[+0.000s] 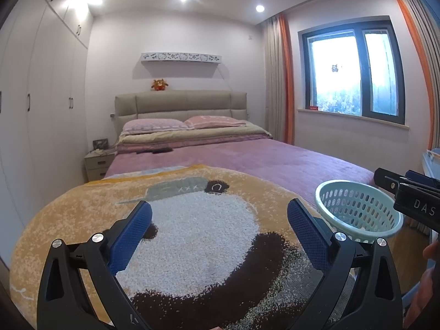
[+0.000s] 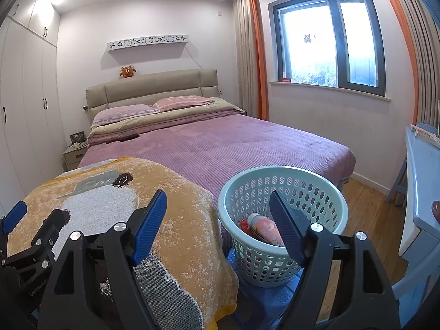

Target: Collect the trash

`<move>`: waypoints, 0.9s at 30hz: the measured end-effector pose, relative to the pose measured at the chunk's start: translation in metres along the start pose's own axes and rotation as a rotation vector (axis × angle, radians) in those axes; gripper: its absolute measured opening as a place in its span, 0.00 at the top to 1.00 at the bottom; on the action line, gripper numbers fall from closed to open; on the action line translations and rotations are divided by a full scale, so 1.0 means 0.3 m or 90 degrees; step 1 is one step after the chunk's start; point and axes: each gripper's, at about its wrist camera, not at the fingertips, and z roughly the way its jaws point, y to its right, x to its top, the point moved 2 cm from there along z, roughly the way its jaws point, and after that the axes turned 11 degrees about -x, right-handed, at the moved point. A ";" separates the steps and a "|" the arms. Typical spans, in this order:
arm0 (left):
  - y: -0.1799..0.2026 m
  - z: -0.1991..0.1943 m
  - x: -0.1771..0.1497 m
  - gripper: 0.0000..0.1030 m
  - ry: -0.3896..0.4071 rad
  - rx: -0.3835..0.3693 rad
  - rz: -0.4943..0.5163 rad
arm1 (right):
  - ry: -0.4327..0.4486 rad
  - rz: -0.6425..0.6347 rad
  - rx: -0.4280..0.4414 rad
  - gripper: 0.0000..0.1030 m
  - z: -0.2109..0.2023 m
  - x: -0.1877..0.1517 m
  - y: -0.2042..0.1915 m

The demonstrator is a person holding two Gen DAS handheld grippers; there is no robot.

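Note:
A pale green perforated basket (image 2: 283, 192) stands on a blue stool (image 2: 264, 299) at the foot of the bed; it also shows in the left wrist view (image 1: 357, 209). Inside it lie a pink printed bottle (image 2: 265, 227) and some red trash (image 2: 244, 225). My right gripper (image 2: 217, 206) is open and empty, its right finger over the basket's near rim. My left gripper (image 1: 220, 214) is open and empty above the yellow bear-pattern blanket (image 1: 192, 236). No loose trash shows on the blanket.
The bed with a purple cover (image 2: 220, 143) fills the middle. Wardrobes (image 1: 41, 96) line the left wall, with a nightstand (image 1: 96, 162) beside the bed. A pale blue desk (image 2: 423, 181) stands at right over wooden floor (image 2: 368, 209). Window (image 2: 327, 41) on the right wall.

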 end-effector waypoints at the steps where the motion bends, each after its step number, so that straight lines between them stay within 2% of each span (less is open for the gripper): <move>1: 0.005 0.000 0.001 0.07 0.000 0.000 0.005 | 0.000 0.000 0.001 0.29 0.001 0.001 0.001; 27: 0.008 0.013 0.002 0.07 -0.015 0.001 0.002 | -0.004 -0.011 0.008 0.29 0.010 -0.010 -0.012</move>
